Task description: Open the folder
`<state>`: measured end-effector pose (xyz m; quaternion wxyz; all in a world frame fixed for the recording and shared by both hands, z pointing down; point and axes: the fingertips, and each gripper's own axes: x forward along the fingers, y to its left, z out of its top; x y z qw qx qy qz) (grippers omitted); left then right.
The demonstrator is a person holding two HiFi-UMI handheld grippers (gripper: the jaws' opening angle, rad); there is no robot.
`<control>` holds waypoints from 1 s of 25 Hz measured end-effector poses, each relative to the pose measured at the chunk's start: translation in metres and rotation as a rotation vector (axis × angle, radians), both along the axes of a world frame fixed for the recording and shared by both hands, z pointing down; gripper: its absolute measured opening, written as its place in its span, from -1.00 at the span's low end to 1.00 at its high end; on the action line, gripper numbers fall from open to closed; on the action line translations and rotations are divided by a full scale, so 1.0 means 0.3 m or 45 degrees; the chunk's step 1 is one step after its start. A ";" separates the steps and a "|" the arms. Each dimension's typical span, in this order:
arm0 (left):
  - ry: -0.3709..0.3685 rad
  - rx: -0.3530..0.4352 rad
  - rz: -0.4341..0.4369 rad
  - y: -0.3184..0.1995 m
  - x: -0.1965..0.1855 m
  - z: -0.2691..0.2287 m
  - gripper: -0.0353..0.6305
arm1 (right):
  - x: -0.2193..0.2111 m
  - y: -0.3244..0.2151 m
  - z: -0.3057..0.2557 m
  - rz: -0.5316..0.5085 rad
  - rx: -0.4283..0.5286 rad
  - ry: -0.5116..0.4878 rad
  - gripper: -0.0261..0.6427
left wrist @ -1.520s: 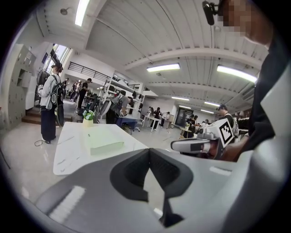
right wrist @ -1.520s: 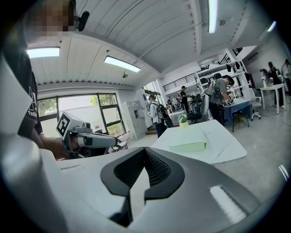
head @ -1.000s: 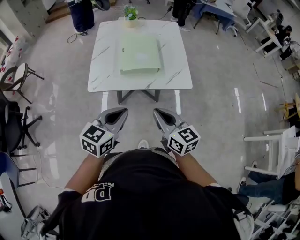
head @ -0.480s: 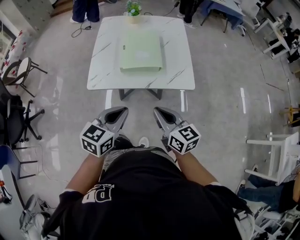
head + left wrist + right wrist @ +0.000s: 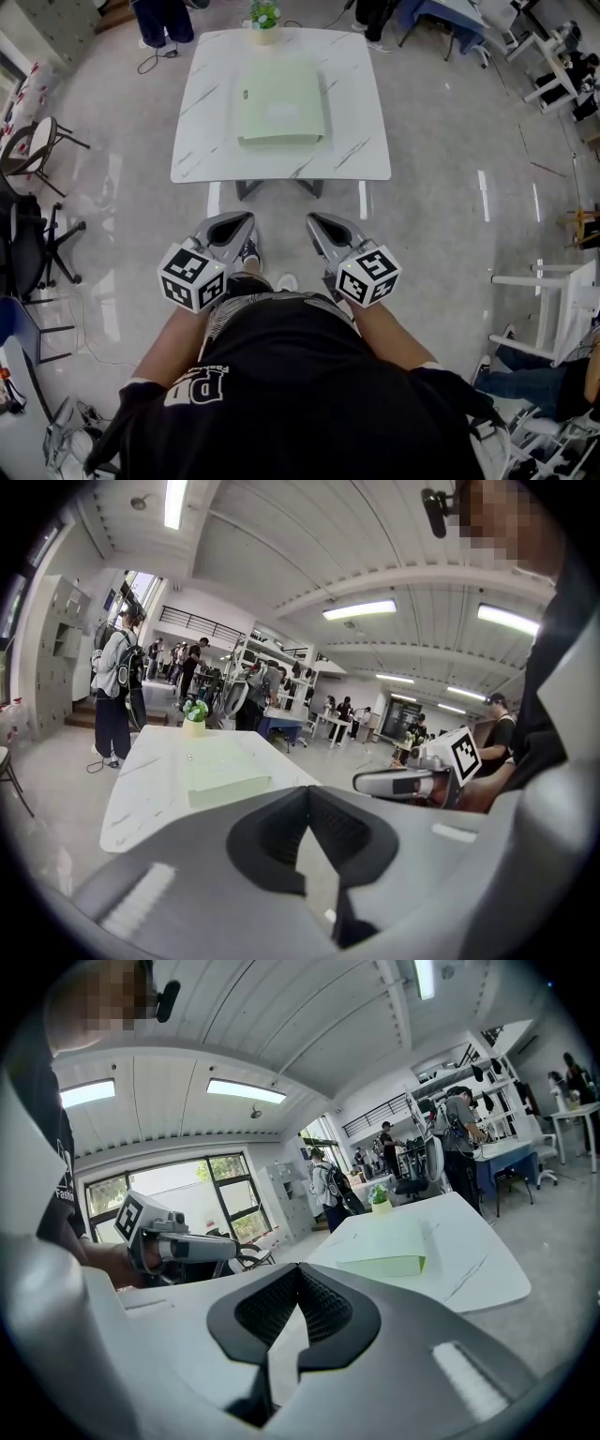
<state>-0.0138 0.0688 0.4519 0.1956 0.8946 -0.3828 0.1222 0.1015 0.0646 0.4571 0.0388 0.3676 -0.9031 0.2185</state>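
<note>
**Head view.** Holds the left gripper [image 5: 246, 223] low in front of the torso, forearm bent, aimed forward and slightly down toward the white marble table [image 5: 361, 141]. Holds the right gripper [image 5: 314, 223] the same way just beside it, with a strip of floor showing between the 2. Shows both pairs of jaws pressed together with nothing in either. Places the pale green folder [image 5: 281, 103] flat and closed on the middle of the table, well apart from both grippers. Sets a small potted plant [image 5: 264, 16] at the table's far edge, behind the folder.

**Left gripper view.** Looks along the left gripper [image 5: 307, 794] and its 2 jaws: dark pads meet at the tips, nothing between them. Finds the folder [image 5: 225, 772] beyond and left of the jaws, lying flat on the table [image 5: 150, 785], untouched. Catches the right gripper [image 5: 367, 782] at the right, roughly level, its marker cube [image 5: 466, 752] at the rear. Shows a person with a backpack [image 5: 114, 691] standing past the table's far left corner.

**Right gripper view.** Looks along the right gripper [image 5: 298, 1271]: jaws fully together, holding nothing. Finds the folder [image 5: 389, 1246] ahead and to the right, closed on the table [image 5: 483, 1265], with the potted plant [image 5: 380, 1196] behind it. Catches the left gripper [image 5: 230, 1249] at the left, jaws likewise together, clear of the table.
</note>
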 end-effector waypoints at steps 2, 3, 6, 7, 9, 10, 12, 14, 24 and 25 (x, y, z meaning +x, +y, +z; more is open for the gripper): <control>0.006 0.010 0.002 -0.031 -0.007 -0.001 -0.73 | -0.003 -0.019 0.002 0.001 0.003 0.014 -0.92; 0.009 0.012 0.001 -0.047 -0.012 0.001 -0.73 | -0.005 -0.031 0.003 0.002 0.005 0.021 -0.92; 0.016 0.008 0.003 -0.094 -0.029 0.011 -0.73 | -0.018 -0.073 0.013 0.006 -0.004 0.040 -0.92; 0.015 0.006 0.008 -0.109 -0.036 0.013 -0.73 | -0.027 -0.090 0.016 0.005 -0.010 0.045 -0.92; 0.009 0.003 0.016 -0.148 -0.053 0.016 -0.73 | -0.050 -0.130 0.017 -0.003 -0.018 0.058 -0.92; 0.008 0.002 0.017 -0.173 -0.063 0.017 -0.73 | -0.063 -0.153 0.015 -0.009 -0.018 0.064 -0.92; 0.012 -0.001 0.015 -0.229 -0.082 0.014 -0.73 | -0.083 -0.204 0.008 -0.019 -0.016 0.076 -0.92; 0.017 0.005 0.017 -0.288 -0.098 0.002 -0.73 | -0.102 -0.258 0.000 -0.021 -0.015 0.086 -0.92; 0.031 0.025 0.057 -0.561 -0.182 -0.040 -0.73 | -0.199 -0.520 -0.023 0.003 -0.016 0.111 -0.92; 0.028 0.029 0.066 -0.583 -0.194 -0.044 -0.73 | -0.209 -0.544 -0.023 0.012 -0.021 0.113 -0.92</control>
